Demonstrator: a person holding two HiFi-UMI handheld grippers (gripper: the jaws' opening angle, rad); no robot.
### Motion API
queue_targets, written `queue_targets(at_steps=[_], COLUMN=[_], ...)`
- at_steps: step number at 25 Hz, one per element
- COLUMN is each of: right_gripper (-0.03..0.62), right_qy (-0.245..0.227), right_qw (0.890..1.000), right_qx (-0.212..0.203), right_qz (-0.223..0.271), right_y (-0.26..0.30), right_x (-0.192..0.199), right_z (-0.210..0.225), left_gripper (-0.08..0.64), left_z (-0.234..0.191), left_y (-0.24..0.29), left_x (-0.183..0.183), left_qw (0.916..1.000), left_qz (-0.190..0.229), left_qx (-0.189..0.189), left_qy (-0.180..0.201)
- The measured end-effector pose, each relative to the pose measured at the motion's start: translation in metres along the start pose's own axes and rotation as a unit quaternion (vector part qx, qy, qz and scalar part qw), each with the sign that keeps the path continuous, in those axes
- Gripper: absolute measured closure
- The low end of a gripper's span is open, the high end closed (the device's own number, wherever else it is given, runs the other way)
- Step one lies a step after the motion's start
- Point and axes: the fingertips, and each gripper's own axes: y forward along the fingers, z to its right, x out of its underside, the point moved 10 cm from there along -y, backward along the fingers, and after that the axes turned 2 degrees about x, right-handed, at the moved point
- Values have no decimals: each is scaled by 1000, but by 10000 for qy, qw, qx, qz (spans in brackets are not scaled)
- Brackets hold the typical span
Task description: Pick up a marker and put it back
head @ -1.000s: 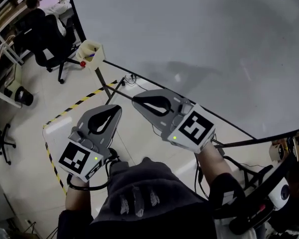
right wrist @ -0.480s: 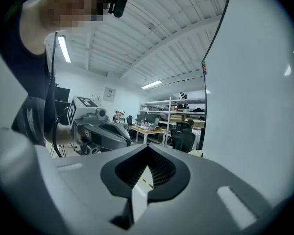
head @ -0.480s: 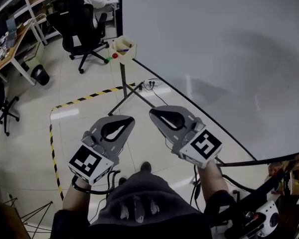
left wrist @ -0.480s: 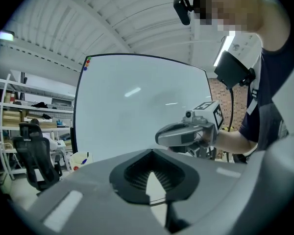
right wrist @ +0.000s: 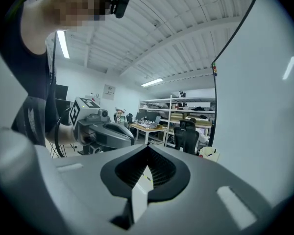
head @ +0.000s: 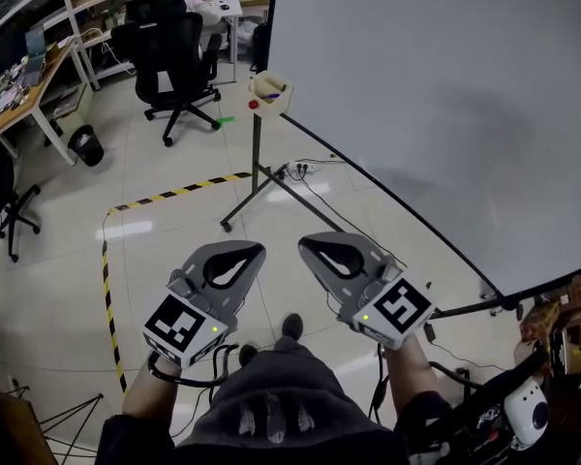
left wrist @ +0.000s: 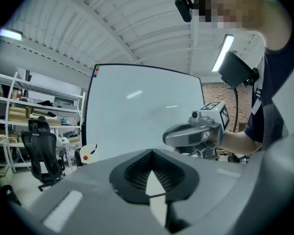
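A cream marker holder [head: 270, 89] hangs at the whiteboard's [head: 445, 95] lower corner, far ahead of me, with a purple marker [head: 273, 95] lying in it and a red round piece [head: 254, 105] on its side. My left gripper [head: 255, 249] and right gripper [head: 308, 242] are held side by side low over the floor, both shut with nothing between the jaws. In the left gripper view the holder [left wrist: 90, 152] is small beside the whiteboard [left wrist: 142, 111], with the right gripper [left wrist: 193, 132] alongside. The right gripper view shows the holder [right wrist: 210, 153] and the left gripper [right wrist: 102, 131].
The whiteboard stands on a black frame with legs [head: 261, 187] and cables on the floor. Yellow-black tape [head: 105, 260] marks the tiled floor. A person sits at a desk on a black office chair [head: 174, 56] at the back. Shelves and another chair [head: 5, 211] stand at the left.
The holder has shifted from the upper left toward the top middle of the head view and looks farther off. Both grippers sit lower in the frame, still shut and empty.
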Motion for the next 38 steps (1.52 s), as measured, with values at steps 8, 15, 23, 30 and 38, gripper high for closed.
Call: queue_targets(at_steps=[8, 15, 23, 30, 38], right_gripper=[591, 591, 591, 591, 591], right_qy=[60, 14, 371, 519, 516], right_qw=[9997, 9999, 9991, 9977, 9974], right_qx=[223, 160, 156, 338, 416], right_qz=[-128, -60, 151, 264, 296], right_y=[-18, -40, -94, -125, -139], right_x=[-2, -4, 12, 13, 19], right_z=[-31, -35, -24, -21, -12], left_gripper=[554, 554, 554, 554, 554], left_z=[17, 40, 103, 117, 130], left_y=[-20, -12, 25, 24, 36], left_x=[0, -8, -7, -16, -13], left_qw=[9992, 9989, 9957, 9982, 9988], left_qz=[276, 308, 79, 225, 161], left_qx=[179, 308, 871, 516, 438], left_qy=[-231, -177, -297, -206, -140])
